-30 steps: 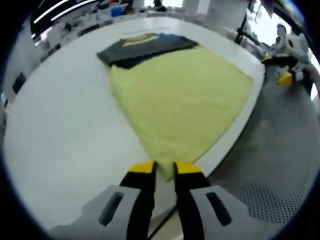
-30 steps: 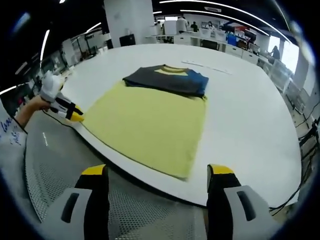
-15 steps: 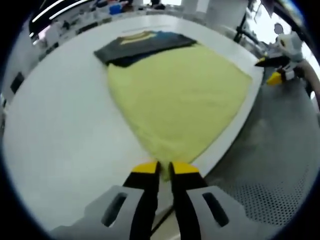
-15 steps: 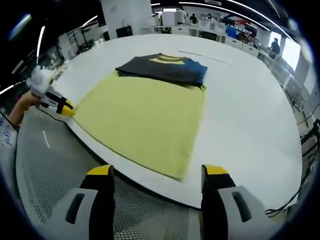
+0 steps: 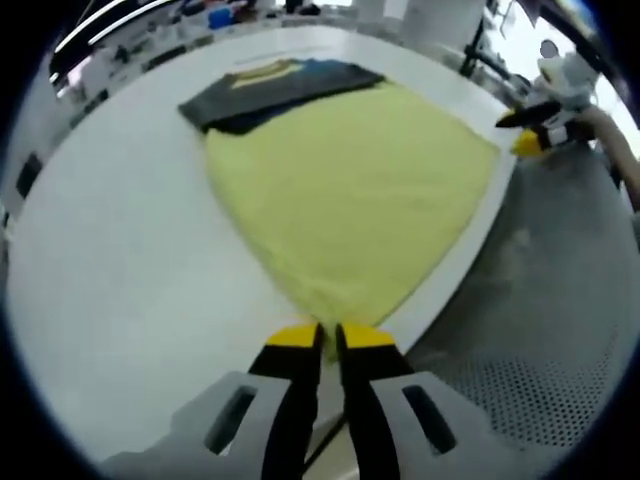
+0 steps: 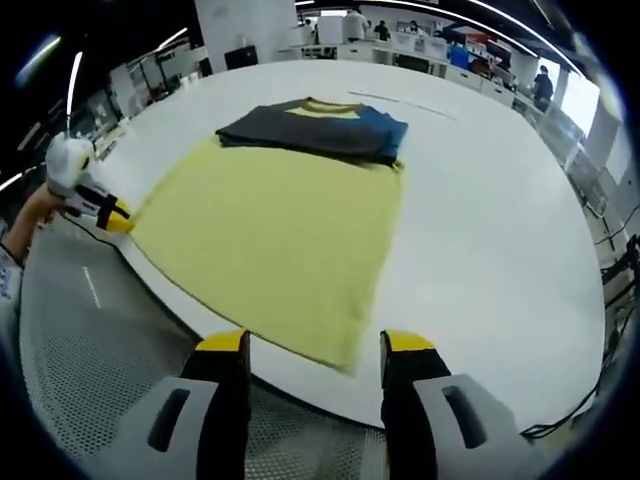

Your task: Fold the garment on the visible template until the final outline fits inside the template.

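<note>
A yellow cloth (image 5: 350, 190) lies flat on the white round table (image 5: 110, 260). A folded dark grey and blue garment (image 5: 275, 90) with a yellow collar rests on its far end. My left gripper (image 5: 328, 335) is shut on the cloth's near corner at the table edge. The right gripper view has the same yellow cloth (image 6: 270, 230) and dark garment (image 6: 310, 125). My right gripper (image 6: 312, 345) is open, its jaws standing either side of the cloth's other near corner. The left gripper (image 6: 105, 215) pinches the left corner there. The right gripper (image 5: 535, 140) comes in at the upper right.
Grey perforated flooring (image 5: 520, 330) lies below the table's near edge (image 6: 420, 400). A hand (image 6: 30, 215) holds the left gripper. Desks and office gear (image 6: 420, 55) stand far beyond the table. Bare white tabletop (image 6: 480, 200) lies right of the cloth.
My left jaws have closed from a small gap onto the yellow cloth's corner. My right gripper has moved in toward the other near corner, with its jaws a little narrower.
</note>
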`<state>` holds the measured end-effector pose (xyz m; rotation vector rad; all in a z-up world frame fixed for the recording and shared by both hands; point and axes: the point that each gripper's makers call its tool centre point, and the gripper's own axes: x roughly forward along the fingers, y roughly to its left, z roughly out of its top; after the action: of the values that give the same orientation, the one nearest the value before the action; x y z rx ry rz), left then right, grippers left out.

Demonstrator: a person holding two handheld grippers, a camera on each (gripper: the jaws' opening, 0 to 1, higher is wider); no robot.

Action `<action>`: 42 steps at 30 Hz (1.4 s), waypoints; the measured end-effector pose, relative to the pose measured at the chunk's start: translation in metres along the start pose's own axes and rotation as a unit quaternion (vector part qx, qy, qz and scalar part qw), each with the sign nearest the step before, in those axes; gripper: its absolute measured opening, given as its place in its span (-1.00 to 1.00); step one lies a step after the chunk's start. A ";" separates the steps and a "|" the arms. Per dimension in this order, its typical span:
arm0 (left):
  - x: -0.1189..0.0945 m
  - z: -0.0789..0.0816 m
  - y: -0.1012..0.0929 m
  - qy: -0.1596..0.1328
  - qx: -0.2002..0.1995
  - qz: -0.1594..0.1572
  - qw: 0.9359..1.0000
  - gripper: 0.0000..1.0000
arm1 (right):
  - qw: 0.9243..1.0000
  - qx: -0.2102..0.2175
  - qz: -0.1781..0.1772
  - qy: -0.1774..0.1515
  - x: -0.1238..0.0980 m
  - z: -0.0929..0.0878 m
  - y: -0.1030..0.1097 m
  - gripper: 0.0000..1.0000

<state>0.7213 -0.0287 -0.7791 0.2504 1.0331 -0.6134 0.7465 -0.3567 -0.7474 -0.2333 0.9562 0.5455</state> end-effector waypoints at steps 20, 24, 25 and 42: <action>0.000 0.000 -0.001 0.007 -0.001 -0.001 1.000 -0.94 | 0.999 -0.006 -0.031 0.018 0.017 -0.011 -0.021 -0.57; 0.000 0.000 -0.001 0.010 -0.001 -0.001 1.000 -0.94 | 0.999 -0.001 -0.030 0.026 0.019 -0.014 -0.021 -0.59; 0.000 0.000 -0.002 0.011 -0.003 -0.002 1.000 -0.95 | 0.999 -0.001 -0.030 0.028 0.020 -0.016 -0.021 -0.60; -0.001 0.000 -0.003 0.009 -0.020 -0.004 1.000 -0.97 | 0.999 0.015 -0.026 0.042 0.021 -0.022 -0.023 -0.60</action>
<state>0.7191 -0.0307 -0.7783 0.2164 1.0630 -0.5972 0.7526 -0.3783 -0.7784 -0.2538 1.0360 0.4769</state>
